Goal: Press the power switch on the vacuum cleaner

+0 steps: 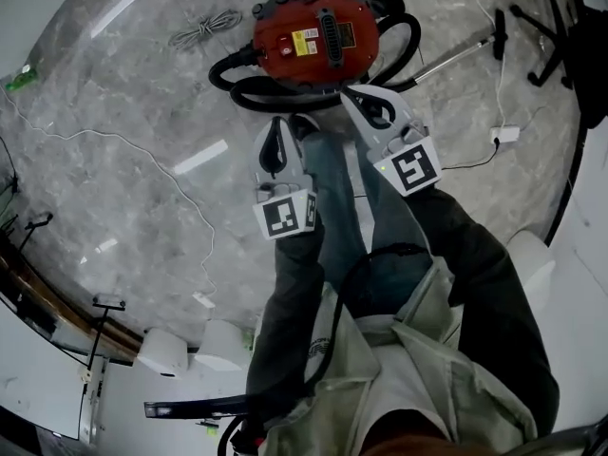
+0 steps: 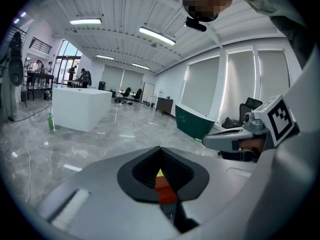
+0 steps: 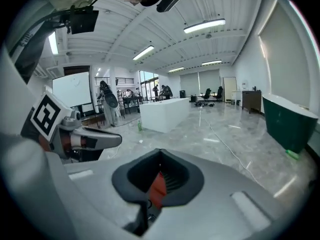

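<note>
At 11 o'clock in the head view, a coiled grey cord [image 1: 204,28] lay loose on the glossy, grey-veined marble floor [image 1: 123,188], well clear of the work. The left gripper [image 1: 276,124] pointed toward 12 o'clock. Its smooth grey plastic fingers [image 2: 100,184] were pressed together on nothing, and a sliver of red showed through the black-lined teardrop opening between them.

The vacuum cleaner [image 1: 313,36] sat on the floor at 12 o'clock. It was a round, hard red shell with a yellow label and a black ribbed panel on top, and a black ribbed hose [image 1: 256,93] looped around its near side. The power switch could not be picked out with certainty.

The right gripper [image 1: 348,91] reached nearer, its tip just beside the hose. Its fingers [image 3: 240,204] were likewise closed and empty, and red showed through their opening too. Closed fingers probably served as 1 blunt point for pushing a button, so neither gripper needed to open. A thin metal wand [image 1: 456,60] ran off toward 2 o'clock.
</note>
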`<move>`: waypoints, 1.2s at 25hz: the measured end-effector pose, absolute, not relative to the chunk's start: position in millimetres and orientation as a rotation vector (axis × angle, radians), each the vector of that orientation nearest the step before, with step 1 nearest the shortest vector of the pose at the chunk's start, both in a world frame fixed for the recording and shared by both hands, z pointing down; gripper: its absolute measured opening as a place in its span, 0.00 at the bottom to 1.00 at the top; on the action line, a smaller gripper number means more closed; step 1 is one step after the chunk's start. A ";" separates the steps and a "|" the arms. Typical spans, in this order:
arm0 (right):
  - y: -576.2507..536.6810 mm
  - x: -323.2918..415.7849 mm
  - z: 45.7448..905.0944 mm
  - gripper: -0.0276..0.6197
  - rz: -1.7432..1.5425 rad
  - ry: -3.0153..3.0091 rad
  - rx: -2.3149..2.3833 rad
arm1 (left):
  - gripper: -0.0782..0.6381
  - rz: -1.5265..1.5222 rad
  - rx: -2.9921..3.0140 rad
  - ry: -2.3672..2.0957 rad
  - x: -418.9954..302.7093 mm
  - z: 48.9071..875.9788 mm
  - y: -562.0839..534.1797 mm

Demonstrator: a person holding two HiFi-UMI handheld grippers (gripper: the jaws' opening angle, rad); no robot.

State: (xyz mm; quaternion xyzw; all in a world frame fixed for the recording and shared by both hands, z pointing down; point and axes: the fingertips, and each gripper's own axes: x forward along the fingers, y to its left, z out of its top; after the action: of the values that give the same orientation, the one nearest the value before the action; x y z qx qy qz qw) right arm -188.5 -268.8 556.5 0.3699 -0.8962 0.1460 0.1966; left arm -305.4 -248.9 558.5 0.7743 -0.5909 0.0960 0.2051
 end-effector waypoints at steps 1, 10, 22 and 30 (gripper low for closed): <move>-271.0 -188.6 566.1 0.04 0.428 -2.506 1.050 | 0.11 0.268 2.153 -1.645 -304.0 570.6 -250.0; -256.3 -162.7 610.5 0.04 0.376 -2.496 1.023 | 0.11 0.339 2.170 -1.631 -301.4 646.4 -276.4; -218.2 -120.6 639.7 0.04 0.506 -2.414 1.022 | 0.11 0.549 2.266 -1.488 -274.6 710.6 -349.5; -213.6 -114.1 647.2 0.04 0.574 -2.403 1.042 | 0.11 0.616 2.237 -1.440 -265.8 732.8 -346.9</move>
State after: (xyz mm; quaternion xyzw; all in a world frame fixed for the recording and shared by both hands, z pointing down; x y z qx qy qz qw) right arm -114.1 -213.6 647.2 0.3785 -0.8725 0.2085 0.2283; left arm -265.8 -346.9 732.8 0.8021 -0.5161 0.2208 0.2039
